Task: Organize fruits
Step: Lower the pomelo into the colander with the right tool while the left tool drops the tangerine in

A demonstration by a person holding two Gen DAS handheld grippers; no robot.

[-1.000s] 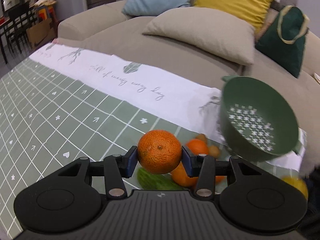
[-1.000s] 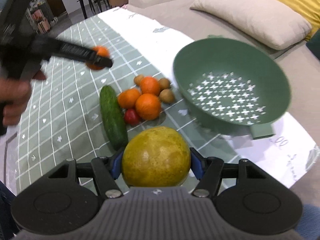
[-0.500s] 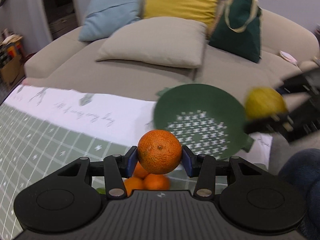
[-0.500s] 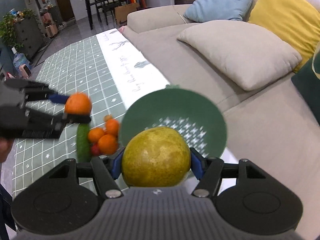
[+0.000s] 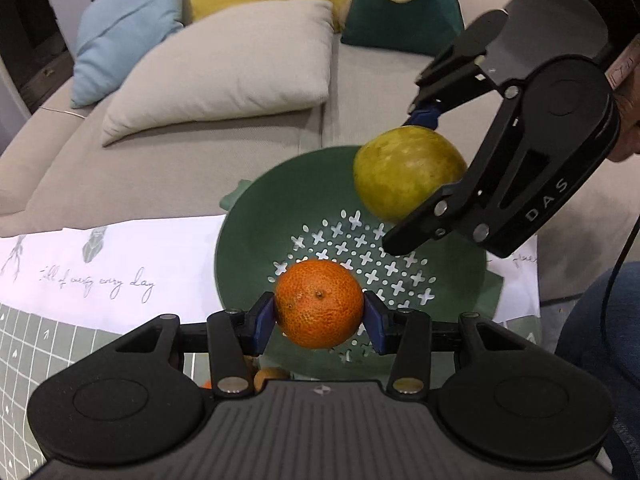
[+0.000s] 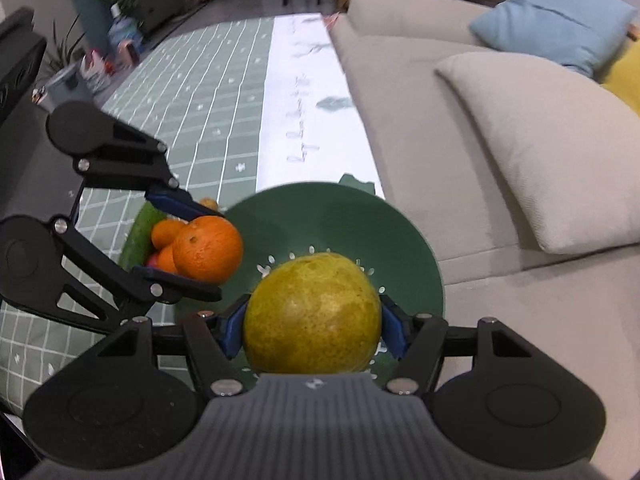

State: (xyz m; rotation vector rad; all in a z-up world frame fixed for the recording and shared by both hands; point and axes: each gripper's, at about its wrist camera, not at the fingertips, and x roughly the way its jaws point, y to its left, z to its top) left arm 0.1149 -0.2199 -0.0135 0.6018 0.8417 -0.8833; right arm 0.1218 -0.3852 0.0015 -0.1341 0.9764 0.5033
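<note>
From the left wrist view, the left claw (image 5: 319, 316) is gripping an orange (image 5: 319, 304) between its blue pads, holding it over the near side of the green colander (image 5: 248, 236). The right claw (image 5: 416, 168) is reaching in from the right, clamping a yellow-green fruit (image 5: 408, 174) above the colander's far rim. The colander is sitting at the surface (image 5: 24, 344) edge, beside a beige sofa (image 5: 240, 148).

From the right wrist view, the right claw (image 6: 313, 330) is squeezing the yellow-green fruit (image 6: 313, 320) above the colander (image 6: 360, 220). The left claw (image 6: 192, 248) is pinching the orange (image 6: 208, 249) at the colander's left rim. More oranges (image 6: 166, 233) and a cucumber (image 6: 138, 236) are lying on the surface (image 6: 200, 100) behind it.
</note>
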